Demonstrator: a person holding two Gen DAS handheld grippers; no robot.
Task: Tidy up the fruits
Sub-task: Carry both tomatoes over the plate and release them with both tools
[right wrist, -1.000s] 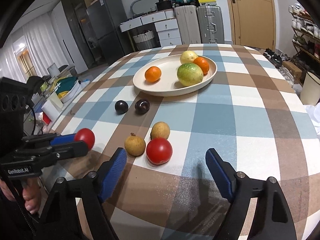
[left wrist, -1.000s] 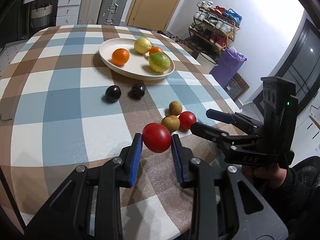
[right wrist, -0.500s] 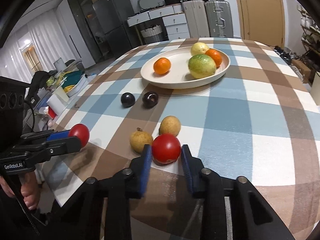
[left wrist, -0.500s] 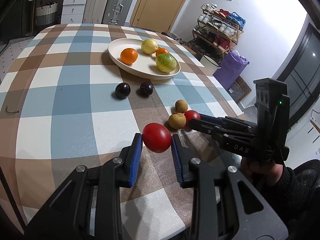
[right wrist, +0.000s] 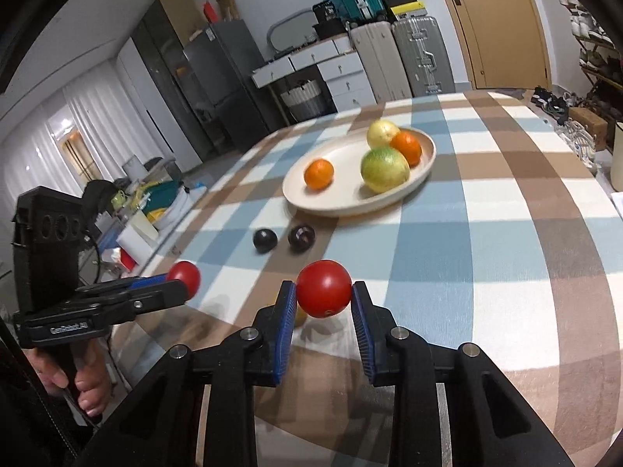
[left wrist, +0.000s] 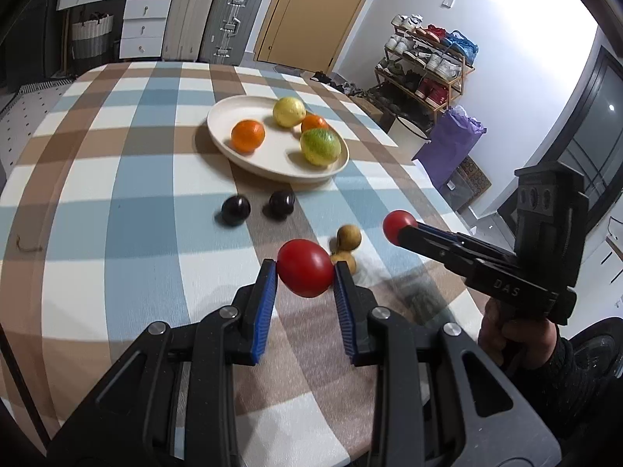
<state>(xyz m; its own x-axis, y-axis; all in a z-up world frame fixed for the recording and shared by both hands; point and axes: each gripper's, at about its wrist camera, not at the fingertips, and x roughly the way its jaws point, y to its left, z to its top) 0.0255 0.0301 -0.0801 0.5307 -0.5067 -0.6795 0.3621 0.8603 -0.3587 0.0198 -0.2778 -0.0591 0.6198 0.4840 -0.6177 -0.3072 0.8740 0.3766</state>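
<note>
With a red tomato [left wrist: 305, 267] pinched between the blue pads of the left gripper [left wrist: 305, 278] at lower centre of its view, and a second tomato [right wrist: 324, 288] clamped the same way in the right gripper [right wrist: 322, 299], both fruits hang clear of the checked tablecloth [left wrist: 128, 229]. This looks like the carry stage: each load needs taking up-frame to the cream plate [left wrist: 237, 157], already holding two oranges, a yellow and a green fruit, and setting down in a free spot. Two dark plums [left wrist: 235, 210] and two brown fruits [left wrist: 348, 236] lie on the cloth below the plate.
</note>
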